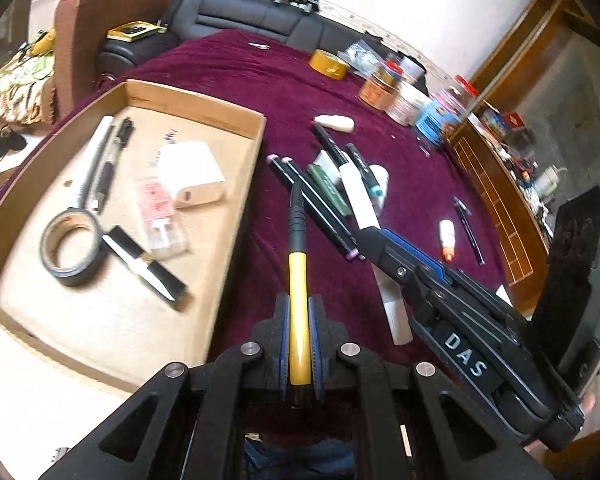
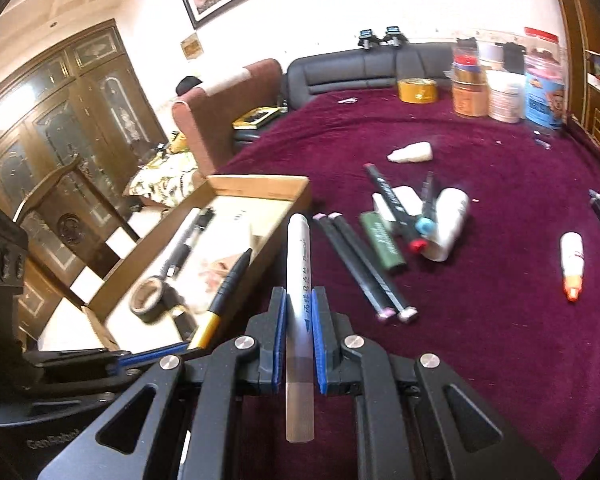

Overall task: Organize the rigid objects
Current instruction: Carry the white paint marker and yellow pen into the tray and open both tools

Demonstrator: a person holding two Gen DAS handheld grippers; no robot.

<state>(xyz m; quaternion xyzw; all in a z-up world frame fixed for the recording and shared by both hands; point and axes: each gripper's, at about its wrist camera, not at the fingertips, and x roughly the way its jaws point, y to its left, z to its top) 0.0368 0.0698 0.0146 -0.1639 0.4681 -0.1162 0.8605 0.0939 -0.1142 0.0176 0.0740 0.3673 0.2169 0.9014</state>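
Note:
My left gripper [image 1: 299,302] is shut on a yellow pen [image 1: 299,280] with a black grip, held above the maroon cloth beside the cardboard box [image 1: 196,100]. To its right, my right gripper [image 1: 374,236] comes in from the lower right, gripping a white marker [image 1: 358,196]. In the right wrist view my right gripper [image 2: 299,300] is shut on that white marker [image 2: 298,248], which points at the box's [image 2: 260,186] near corner. The left gripper [image 2: 180,350] holds the yellow pen [image 2: 228,284] over the box. Two black markers [image 2: 364,268] lie on the cloth.
The box holds a tape roll [image 1: 70,246], a white charger [image 1: 190,178], pens and a card packet. On the cloth lie a green stick [image 2: 382,246], a white bottle [image 2: 448,224] and an orange-capped tube [image 2: 571,264]. Jars [image 2: 504,96] and yellow tape [image 2: 418,90] stand far back.

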